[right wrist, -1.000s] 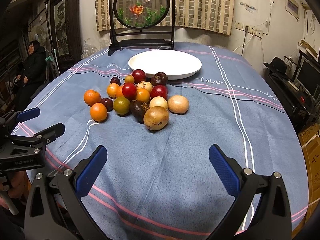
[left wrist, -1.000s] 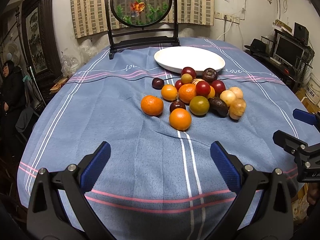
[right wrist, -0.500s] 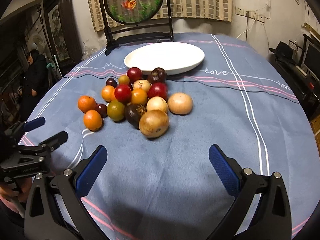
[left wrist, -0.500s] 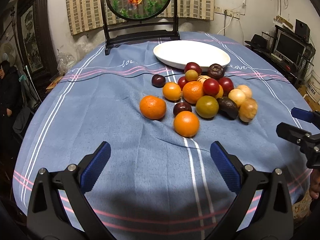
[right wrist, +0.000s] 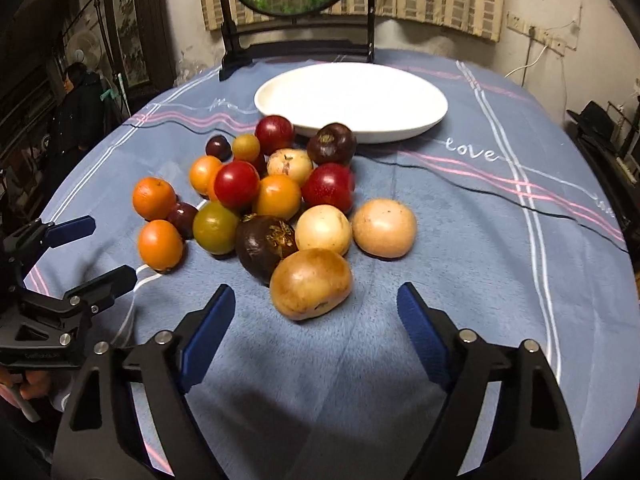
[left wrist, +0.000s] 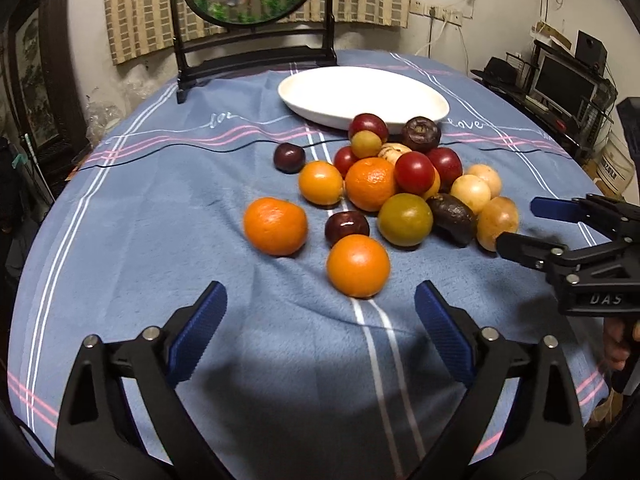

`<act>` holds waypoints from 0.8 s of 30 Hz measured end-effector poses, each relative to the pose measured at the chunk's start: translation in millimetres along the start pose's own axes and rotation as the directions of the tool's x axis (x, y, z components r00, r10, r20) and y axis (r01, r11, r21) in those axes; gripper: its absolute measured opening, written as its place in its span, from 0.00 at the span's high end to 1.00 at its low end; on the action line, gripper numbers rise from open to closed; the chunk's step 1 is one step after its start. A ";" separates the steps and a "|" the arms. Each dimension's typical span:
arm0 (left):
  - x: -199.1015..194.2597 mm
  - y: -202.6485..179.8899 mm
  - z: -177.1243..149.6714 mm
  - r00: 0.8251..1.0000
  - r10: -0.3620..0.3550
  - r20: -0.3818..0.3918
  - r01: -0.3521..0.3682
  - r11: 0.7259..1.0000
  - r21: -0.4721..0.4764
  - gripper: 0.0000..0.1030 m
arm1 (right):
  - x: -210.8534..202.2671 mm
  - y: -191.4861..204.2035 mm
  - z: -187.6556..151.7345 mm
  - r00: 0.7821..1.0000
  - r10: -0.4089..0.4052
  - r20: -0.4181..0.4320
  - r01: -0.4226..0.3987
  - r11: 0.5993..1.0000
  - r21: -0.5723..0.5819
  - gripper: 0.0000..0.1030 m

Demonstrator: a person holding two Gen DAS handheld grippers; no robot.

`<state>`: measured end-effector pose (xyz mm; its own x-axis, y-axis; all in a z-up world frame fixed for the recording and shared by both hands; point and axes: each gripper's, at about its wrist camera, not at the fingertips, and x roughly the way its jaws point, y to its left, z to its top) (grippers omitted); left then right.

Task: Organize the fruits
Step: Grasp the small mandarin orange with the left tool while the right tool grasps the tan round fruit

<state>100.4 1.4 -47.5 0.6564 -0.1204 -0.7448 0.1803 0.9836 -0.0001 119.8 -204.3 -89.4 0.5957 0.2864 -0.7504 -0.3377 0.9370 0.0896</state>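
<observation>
**Both tongs poised before the fruit pile**

Nearest the left wrist camera, the left tongs stand wide, their blue pads apart with nothing between them; the jaws have just been closing a little. They hang over the blue striped cloth that covers the counter, just short of the fruit pile. The closest fruit to them is an orange, which lies at the near edge of the pile, right ahead of the gap between the pads and not touched.

The right tongs are likewise wide and hold nothing, and their jaws too have just been closing somewhat. Just in front of them, at the pile's near right edge, lies a brown-yellow round fruit, apart from both pads. In the left wrist view the right tongs show from the side, close to the right edge of the pile.

The fruit pile itself sits on the cloth: oranges on its left side, a green-yellow fruit and a dark wrinkled fruit near its front, pale round fruits on its right, red and dark purple ones in the middle and at the back.

Just behind the pile, touching its rear fruits or nearly so, stands a white plate with no fruit in it. Beyond the plate, at the far edge of the counter, a round framed screen rises on a dark stand. Far left of the pile, past the counter, a person in dark clothes is visible.
</observation>
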 end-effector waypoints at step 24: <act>46.4 -3.3 16.6 0.988 -0.113 -0.107 0.113 0.994 -0.007 0.43 | 23.4 -8.6 0.9 0.995 0.088 -0.043 -0.086 0.996 0.034 0.53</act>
<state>142.5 -9.7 -71.0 0.5492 -0.2157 -0.8074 0.2481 0.9646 -0.0890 137.3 -205.5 -107.1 0.5319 0.3586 -0.7671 -0.3627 0.9151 0.1763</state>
